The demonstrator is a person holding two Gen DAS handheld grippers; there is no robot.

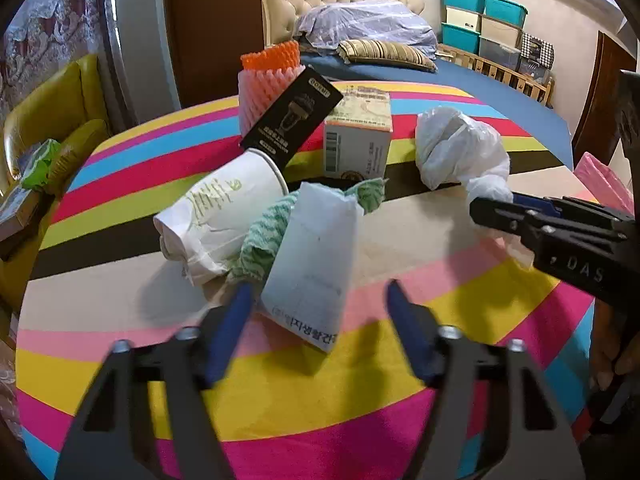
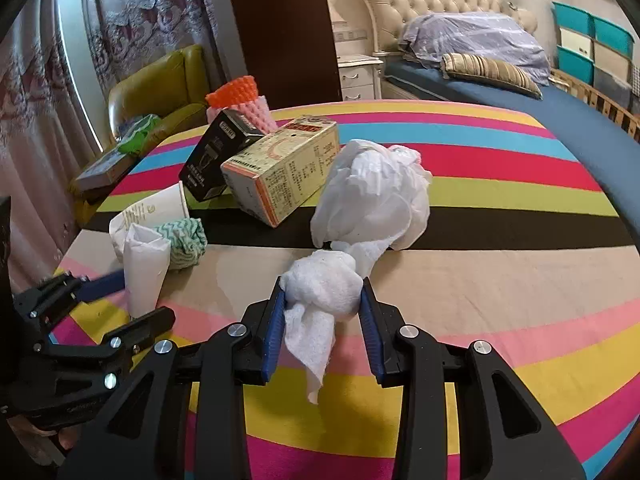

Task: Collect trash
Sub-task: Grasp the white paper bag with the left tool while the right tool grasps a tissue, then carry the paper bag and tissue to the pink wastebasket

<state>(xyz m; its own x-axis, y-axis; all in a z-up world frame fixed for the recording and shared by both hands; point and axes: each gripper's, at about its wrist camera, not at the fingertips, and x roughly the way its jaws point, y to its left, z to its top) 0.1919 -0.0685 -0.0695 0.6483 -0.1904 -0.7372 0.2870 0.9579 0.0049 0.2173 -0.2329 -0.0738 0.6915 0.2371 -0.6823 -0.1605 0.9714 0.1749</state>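
Observation:
A white paper packet (image 1: 310,256) with printed text stands on the striped tablecloth (image 1: 280,392). My left gripper (image 1: 319,285) straddles its lower end, open: the left pad is at its edge and the right pad stands clear of it. That packet (image 2: 144,268) and the left gripper (image 2: 140,296) also show at the left of the right wrist view. My right gripper (image 2: 323,284) is shut on a wad of white tissue (image 2: 320,296), which trails from a crumpled white plastic bag (image 2: 372,196). The right gripper (image 1: 496,205) shows at the bag's tail.
Behind the packet lie a crushed paper cup (image 1: 216,216) and a green-white cloth (image 1: 264,236). Further back stand a black box (image 1: 292,116), a beige carton (image 1: 358,132) and pink and orange foam (image 1: 268,80). An armchair (image 2: 168,84) stands left, a bed (image 2: 520,92) behind.

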